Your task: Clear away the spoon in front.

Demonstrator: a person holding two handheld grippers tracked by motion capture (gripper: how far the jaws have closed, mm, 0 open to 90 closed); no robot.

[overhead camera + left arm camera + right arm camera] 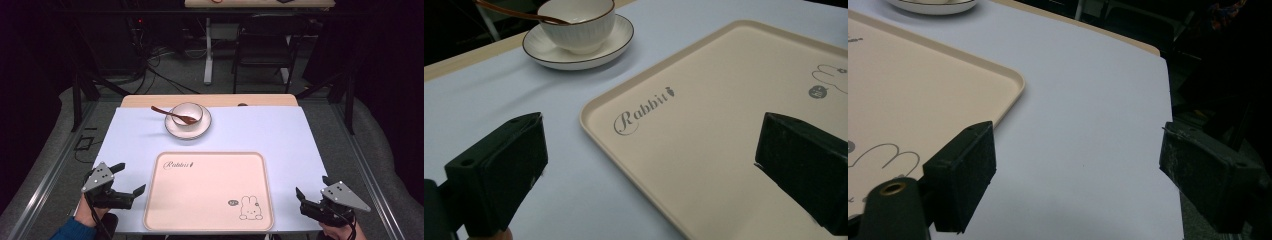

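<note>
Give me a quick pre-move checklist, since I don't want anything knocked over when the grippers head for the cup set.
1. Left gripper open and holding nothing: ok.
2. Right gripper open and holding nothing: ok.
3. Tray bare, lying flat between the two grippers: ok.
4. Cup upright on its saucer, beyond the tray's far edge: ok.
5. Spoon rests loose in the cup, handle sticking out past the rim to the left: not ok, a nudge could tip it out.
6. Whether the cup holds any liquid: cannot tell.
</note>
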